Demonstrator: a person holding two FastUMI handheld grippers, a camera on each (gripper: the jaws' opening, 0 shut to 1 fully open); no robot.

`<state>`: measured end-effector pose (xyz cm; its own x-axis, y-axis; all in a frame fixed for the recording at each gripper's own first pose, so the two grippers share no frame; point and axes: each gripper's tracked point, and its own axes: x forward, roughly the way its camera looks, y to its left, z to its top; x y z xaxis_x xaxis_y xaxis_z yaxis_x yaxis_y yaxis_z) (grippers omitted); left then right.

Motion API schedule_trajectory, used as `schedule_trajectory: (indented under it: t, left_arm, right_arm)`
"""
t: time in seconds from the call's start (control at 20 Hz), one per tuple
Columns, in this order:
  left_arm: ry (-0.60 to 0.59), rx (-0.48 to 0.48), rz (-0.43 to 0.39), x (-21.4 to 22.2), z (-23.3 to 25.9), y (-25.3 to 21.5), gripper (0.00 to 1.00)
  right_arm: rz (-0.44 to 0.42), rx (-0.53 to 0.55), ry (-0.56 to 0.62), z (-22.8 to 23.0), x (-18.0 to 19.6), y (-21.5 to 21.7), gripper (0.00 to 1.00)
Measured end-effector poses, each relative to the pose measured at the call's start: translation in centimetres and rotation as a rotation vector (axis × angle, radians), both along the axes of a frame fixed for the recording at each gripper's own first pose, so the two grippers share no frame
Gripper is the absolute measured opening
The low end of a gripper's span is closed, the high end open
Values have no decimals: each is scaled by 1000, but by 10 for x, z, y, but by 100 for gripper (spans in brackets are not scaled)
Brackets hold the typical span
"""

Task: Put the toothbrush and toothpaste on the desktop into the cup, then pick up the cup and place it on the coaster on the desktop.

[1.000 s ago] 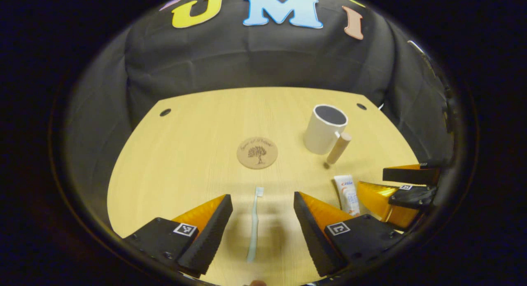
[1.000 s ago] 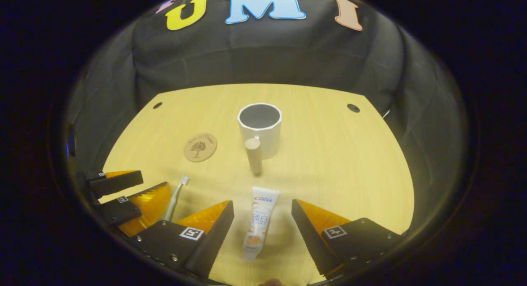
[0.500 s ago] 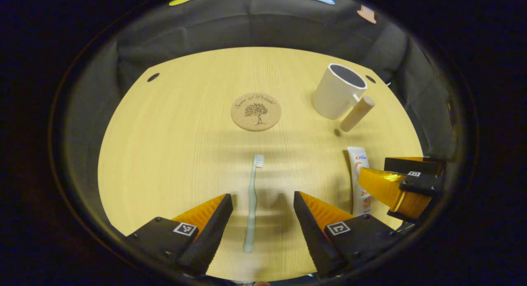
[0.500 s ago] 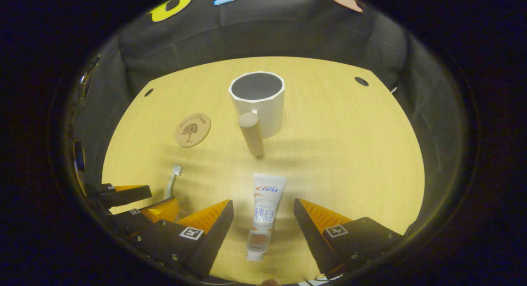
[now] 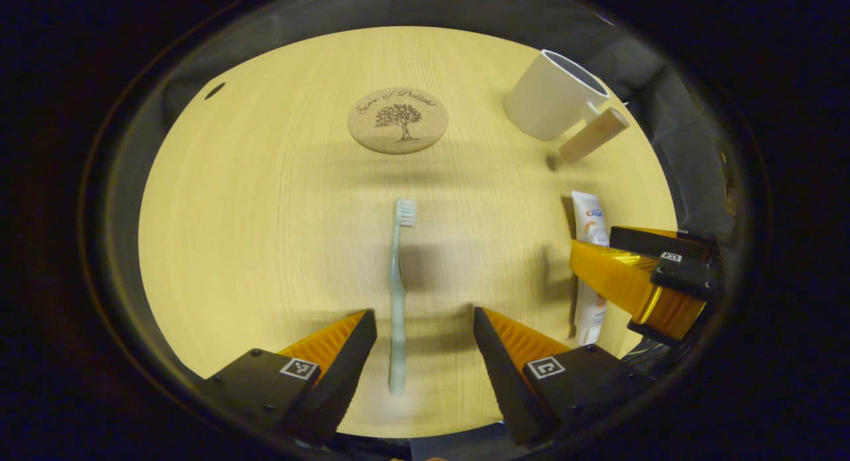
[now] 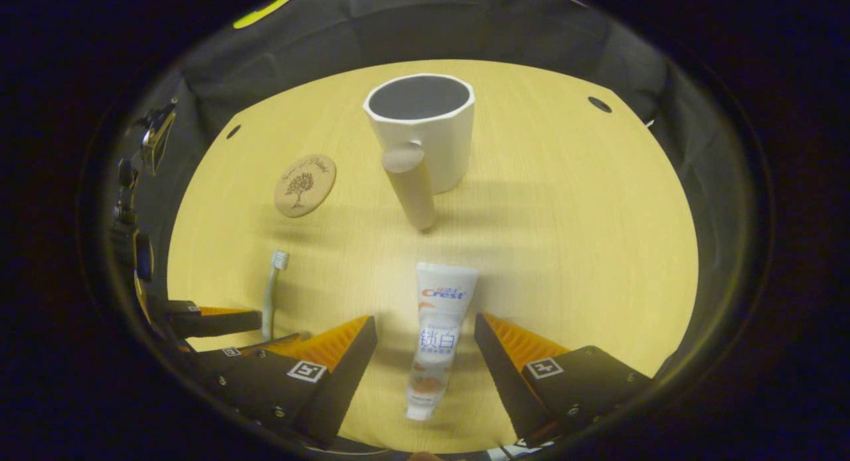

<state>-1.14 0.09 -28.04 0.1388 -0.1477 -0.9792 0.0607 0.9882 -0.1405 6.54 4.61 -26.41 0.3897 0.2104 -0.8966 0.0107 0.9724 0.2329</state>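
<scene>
A pale green toothbrush (image 5: 397, 295) lies flat on the wooden desktop (image 5: 265, 215), its handle end between the fingers of my open left gripper (image 5: 424, 345). A white toothpaste tube (image 6: 435, 335) lies flat with its lower half between the fingers of my open right gripper (image 6: 425, 355). The white cup (image 6: 425, 125) stands upright beyond the tube, its wooden handle (image 6: 410, 188) pointing toward me. A round cork coaster (image 5: 397, 119) with a tree print lies beyond the toothbrush (image 6: 272, 291). In the left gripper view the right gripper (image 5: 637, 281) straddles the tube (image 5: 591, 262), with the cup (image 5: 554, 95) behind.
Black cloth walls close in the desktop (image 6: 564, 235) at the back and sides. Small dark holes (image 6: 599, 104) mark its far corners. In the right gripper view the left gripper (image 6: 219, 328) sits at the lower left beside the coaster (image 6: 305, 185).
Both grippers have dropped lower and tipped toward the desktop, moving forward over their objects. The toothbrush and tube now lie further in between the fingers. Nothing has been grasped.
</scene>
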Motion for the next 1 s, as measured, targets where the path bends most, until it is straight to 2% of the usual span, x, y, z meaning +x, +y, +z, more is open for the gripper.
schedule_trajectory:
  t: [0.3,0.4,0.45,0.5,0.55,0.6,0.65,0.7,0.75,0.8,0.85,0.9,0.95,1.0]
  left_arm:
    - [19,75,-33,6,-4,10,93]
    - [9,94,-40,6,-5,14,80]
    - [8,96,-41,6,-5,15,72]
    - [2,101,-44,6,-3,17,69]
    - [-2,99,-47,6,-3,16,59]
    - [-7,98,-46,6,-3,16,53]
    - [-15,97,-53,6,-3,16,39]
    - [-21,97,-61,6,-2,16,39]
    - [-30,96,-72,6,-1,16,39]
    - [-32,96,-85,5,-1,16,39]
    - [-42,96,-99,7,-2,17,39]
    - [-23,101,-75,6,-1,19,38]
    - [-36,98,-77,5,0,16,13]
    - [-31,99,-79,4,0,17,13]
  right_arm:
    - [6,5,45,-12,2,2,93]
    - [6,-4,61,-14,1,1,92]
    - [8,-13,53,-14,3,-1,88]
    - [10,-21,55,-15,2,-1,86]
    - [6,-28,57,-16,2,-3,81]
    - [5,-38,60,-17,1,-5,74]
    - [3,-49,63,-19,0,-8,63]
    - [3,-51,65,-18,-1,-9,60]
    - [5,-49,66,-19,-1,-9,53]
    - [4,-54,66,-20,-1,-11,54]
    - [-10,-46,71,-19,-3,-12,42]
    - [-15,-36,68,-18,-2,-11,40]
    - [-15,-29,70,-19,-1,-11,35]
    - [-15,-30,66,-20,-1,-11,35]
